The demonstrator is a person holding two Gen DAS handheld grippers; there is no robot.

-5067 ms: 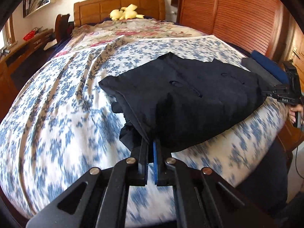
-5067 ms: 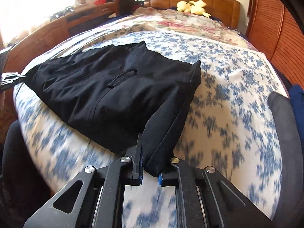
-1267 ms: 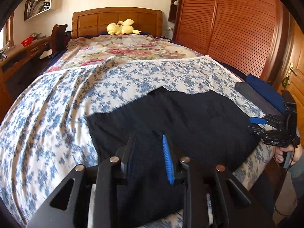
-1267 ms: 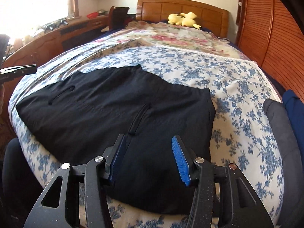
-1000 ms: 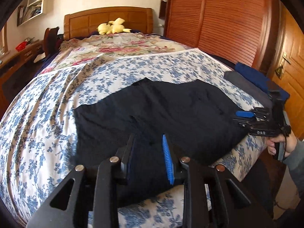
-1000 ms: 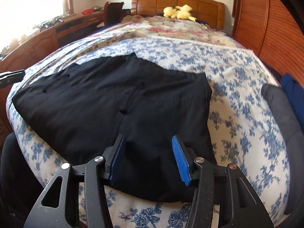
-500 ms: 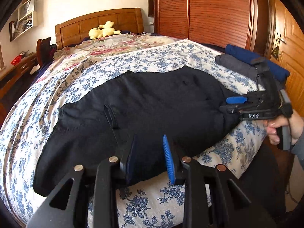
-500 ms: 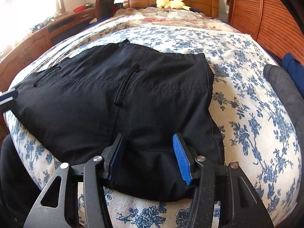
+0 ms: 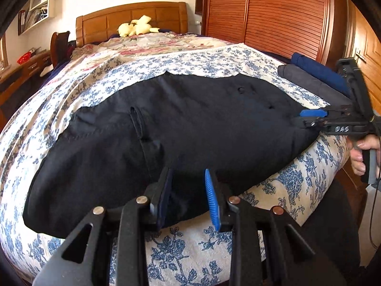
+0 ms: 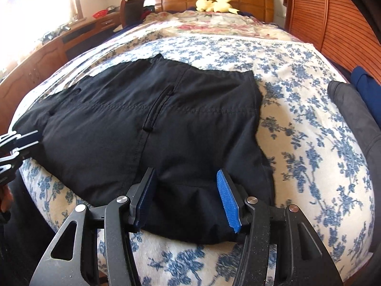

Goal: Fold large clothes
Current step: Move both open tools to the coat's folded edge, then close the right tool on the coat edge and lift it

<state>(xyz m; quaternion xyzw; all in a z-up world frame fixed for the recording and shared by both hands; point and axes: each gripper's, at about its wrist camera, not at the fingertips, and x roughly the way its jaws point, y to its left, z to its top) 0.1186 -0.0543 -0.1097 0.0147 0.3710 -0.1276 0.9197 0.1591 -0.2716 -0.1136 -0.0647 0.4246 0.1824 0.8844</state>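
Note:
A black garment (image 9: 185, 128), folded, lies flat across the near end of the bed (image 9: 202, 62); it also shows in the right wrist view (image 10: 152, 124). My left gripper (image 9: 188, 195) is open, its jaws straddling the garment's near edge. My right gripper (image 10: 185, 197) is open over the garment's near right corner. In the left wrist view the right gripper (image 9: 309, 119) sits at the garment's right end. In the right wrist view the left gripper (image 10: 21, 140) sits at its left end.
Folded grey (image 9: 307, 81) and blue (image 9: 319, 69) clothes lie at the bed's right edge. A yellow plush toy (image 9: 135, 26) sits by the headboard. Wooden wardrobe doors (image 9: 273, 16) stand on the right, a desk (image 10: 78, 33) on the left.
Both grippers let go of the garment, which now lies flat. Both have since come in lower and closer to its near edge, jaws open.

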